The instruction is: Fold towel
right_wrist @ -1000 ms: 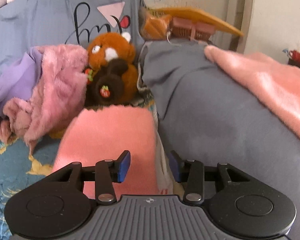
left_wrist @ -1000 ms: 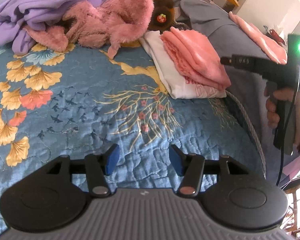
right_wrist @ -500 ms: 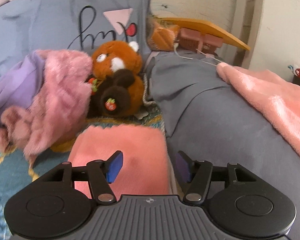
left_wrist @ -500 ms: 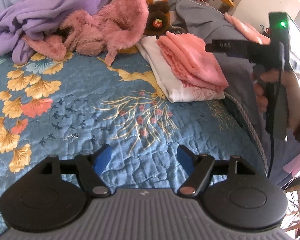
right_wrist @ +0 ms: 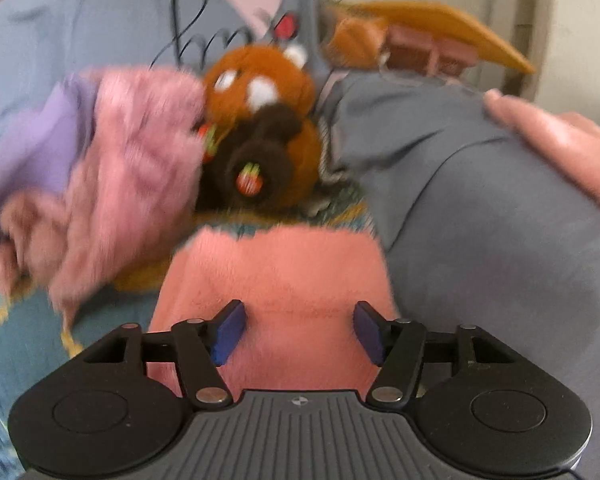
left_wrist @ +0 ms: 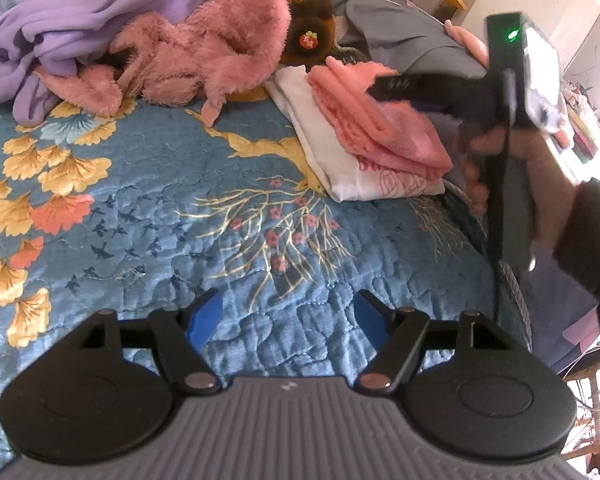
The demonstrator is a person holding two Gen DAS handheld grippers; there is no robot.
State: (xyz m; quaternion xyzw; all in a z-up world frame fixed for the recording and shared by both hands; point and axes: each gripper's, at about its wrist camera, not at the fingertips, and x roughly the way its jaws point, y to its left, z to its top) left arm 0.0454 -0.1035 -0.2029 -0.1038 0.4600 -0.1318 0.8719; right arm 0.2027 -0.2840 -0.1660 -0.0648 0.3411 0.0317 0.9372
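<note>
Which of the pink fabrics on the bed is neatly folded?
The salmon-pink towel, folded flat on the white folded cloth. The fuzzy pink garment is crumpled; another pink towel drapes unfolded.

Blue quilted bedspread (left_wrist: 148,216) printed with yellow leaves and a branching tree. Heaped along its far edge: fuzzy pink garment (left_wrist: 204,48), crumpled lilac cloth (left_wrist: 84,8), brown plush bear (right_wrist: 264,128). Just right of those, rumpled grey blanket (right_wrist: 480,240).

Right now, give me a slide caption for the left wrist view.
Open left gripper over blue floral quilt; folded pink towel stacked on white cloth, right gripper's jaws opening above the towel.
</note>
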